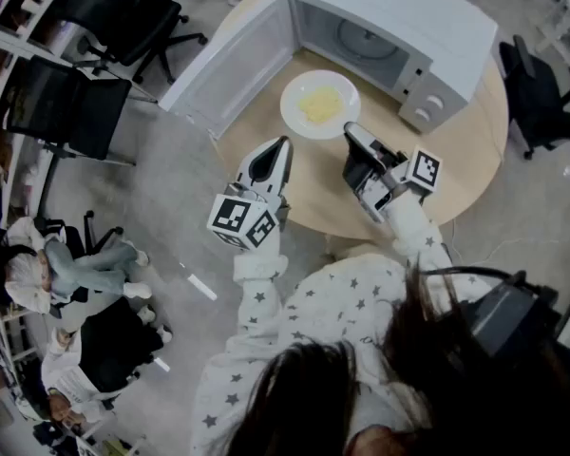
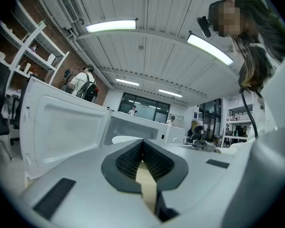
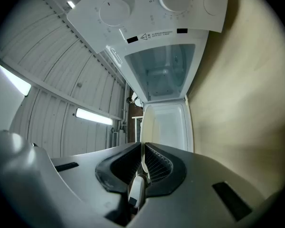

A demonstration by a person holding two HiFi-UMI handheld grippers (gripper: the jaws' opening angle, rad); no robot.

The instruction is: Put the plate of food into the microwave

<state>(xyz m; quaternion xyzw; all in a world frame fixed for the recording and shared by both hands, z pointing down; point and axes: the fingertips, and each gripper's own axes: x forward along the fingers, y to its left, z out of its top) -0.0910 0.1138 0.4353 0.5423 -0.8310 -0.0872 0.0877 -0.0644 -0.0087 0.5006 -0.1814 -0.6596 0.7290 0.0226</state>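
Note:
A white plate (image 1: 320,104) with yellow food lies on the round wooden table (image 1: 456,169), just in front of the open microwave (image 1: 389,27). The microwave's door (image 1: 233,60) is swung out to the left. My right gripper (image 1: 351,131) is at the plate's near right rim and shut on it. In the right gripper view the rim shows edge-on as a thin white strip between the pads of the right gripper (image 3: 142,151), with the microwave (image 3: 161,70) ahead. My left gripper (image 1: 284,144) hovers left of the plate, shut and holding nothing. The left gripper (image 2: 142,146) points towards the door (image 2: 61,122).
Black office chairs (image 1: 95,27) stand on the grey floor to the left, and another chair (image 1: 541,93) to the right. People sit at the lower left (image 1: 66,264). The table's near edge (image 1: 323,231) runs just past both grippers.

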